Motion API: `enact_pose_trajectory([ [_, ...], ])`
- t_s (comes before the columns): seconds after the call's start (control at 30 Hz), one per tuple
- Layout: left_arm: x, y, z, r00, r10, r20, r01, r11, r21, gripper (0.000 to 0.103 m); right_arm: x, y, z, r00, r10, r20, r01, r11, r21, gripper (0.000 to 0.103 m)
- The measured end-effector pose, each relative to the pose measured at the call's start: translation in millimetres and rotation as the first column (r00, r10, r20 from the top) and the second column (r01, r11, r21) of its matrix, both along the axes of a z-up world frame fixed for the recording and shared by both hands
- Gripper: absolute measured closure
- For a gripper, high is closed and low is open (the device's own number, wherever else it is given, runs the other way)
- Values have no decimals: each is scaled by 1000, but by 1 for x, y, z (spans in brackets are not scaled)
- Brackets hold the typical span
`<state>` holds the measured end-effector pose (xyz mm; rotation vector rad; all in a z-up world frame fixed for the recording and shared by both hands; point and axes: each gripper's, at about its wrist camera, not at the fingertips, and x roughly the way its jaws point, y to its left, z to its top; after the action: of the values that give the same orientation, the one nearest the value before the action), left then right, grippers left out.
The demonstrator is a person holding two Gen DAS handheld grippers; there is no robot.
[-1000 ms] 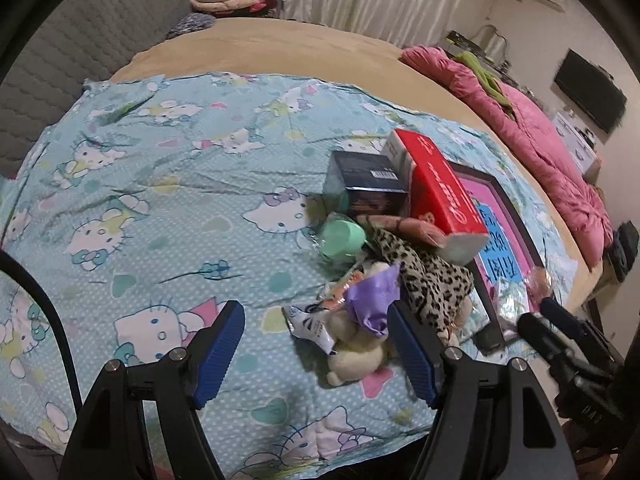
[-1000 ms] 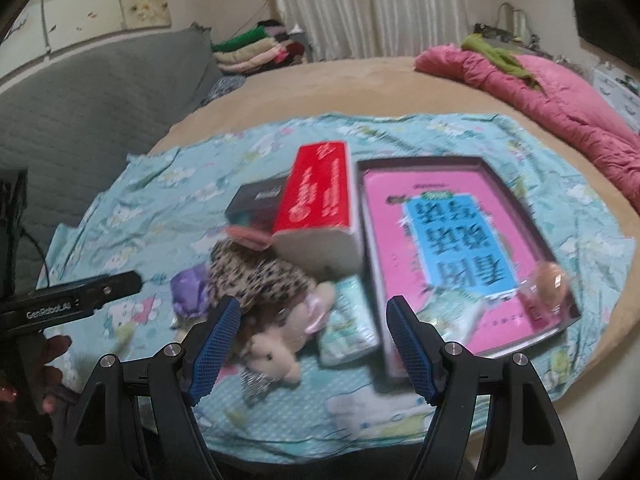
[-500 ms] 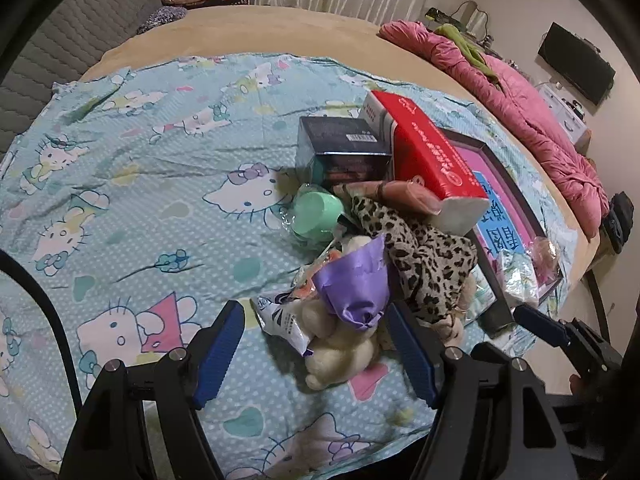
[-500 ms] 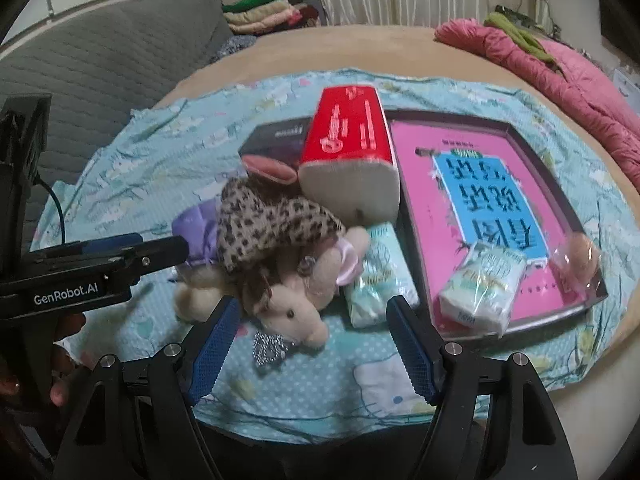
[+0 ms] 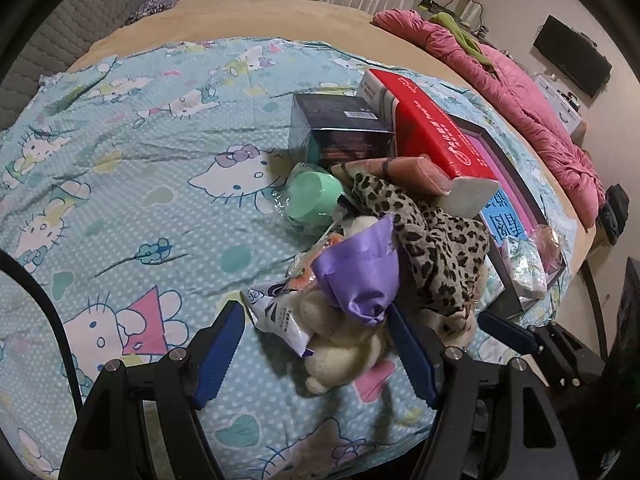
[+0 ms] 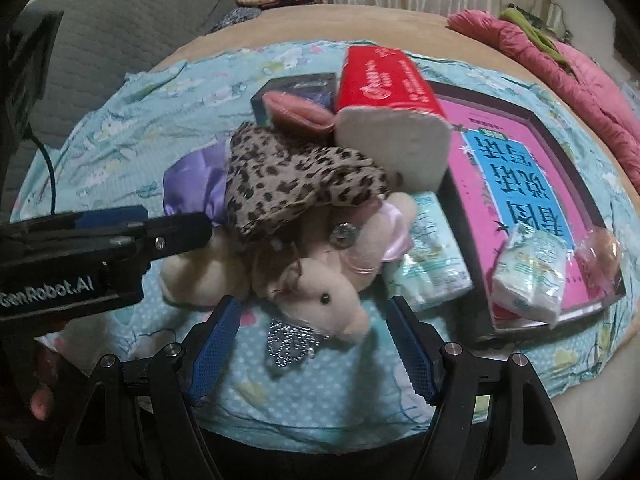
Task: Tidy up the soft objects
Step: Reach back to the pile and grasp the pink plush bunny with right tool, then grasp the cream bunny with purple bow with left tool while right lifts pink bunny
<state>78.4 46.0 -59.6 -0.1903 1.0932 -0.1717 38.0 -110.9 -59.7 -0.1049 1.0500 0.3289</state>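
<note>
Two plush toys lay heaped near the bed's [image 5: 280,12] edge — a cream one [image 5: 344,344] in purple satin, a pink one [image 6: 320,300] under a leopard-print cloth [image 6: 288,176]. Both looked light and squashy, best pinched at the body. The left gripper [image 5: 316,352] stood apart around the cream toy; the right gripper's [image 6: 312,344] jaws were closing, untouching, around the pink head.
</note>
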Motion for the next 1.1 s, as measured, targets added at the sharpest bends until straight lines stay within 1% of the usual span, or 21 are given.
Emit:
enact_pose_trajectory([
  [0.1,1,4,-3,1000,1,-10,-1,999,-33,30,2,5,-5,1000,8,2,-8,1000,-11,33],
  [0.2,2,6,-5,1000,5,-13,-5,999,-52,30,6,7,-12,1000,13,-8,-13,1000,-19,43],
  [0.23,2,5,-5,1000,4,-15,-5,998,-56,30,8,7,-15,1000,13,-16,-13,1000,-22,51],
  [0.27,2,4,-6,1000,0,-16,-1,998,-59,30,9,7,-17,1000,12,-28,-12,1000,-17,54],
  [0.37,2,-1,-9,999,-26,-21,25,998,-56,33,9,-1,-16,999,4,-36,-4,1000,21,57],
  [0.4,3,-4,-11,999,-37,-23,36,998,-54,35,9,-4,-14,999,4,-36,-3,999,43,58],
  [0.47,3,-8,-14,999,-45,-26,44,998,-40,36,8,-8,-9,999,4,-34,-1,997,75,58],
  [0.53,4,-9,-15,999,-45,-26,44,998,-34,42,6,-11,-8,999,4,-44,1,995,102,58],
  [0.57,5,-9,-16,999,-42,-29,40,998,-38,42,6,-14,-7,999,0,-51,6,994,111,58],
  [0.77,4,0,-19,999,-16,-31,12,995,-101,47,5,-26,-3,996,-28,-82,42,984,171,58],
  [1.0,-4,15,-19,999,7,-42,-14,984,-178,54,0,-42,-1,991,-53,-122,81,968,238,58],
  [1.1,-9,19,-17,999,13,-47,-21,983,-184,55,-2,-45,1,990,-53,-133,86,963,257,58],
])
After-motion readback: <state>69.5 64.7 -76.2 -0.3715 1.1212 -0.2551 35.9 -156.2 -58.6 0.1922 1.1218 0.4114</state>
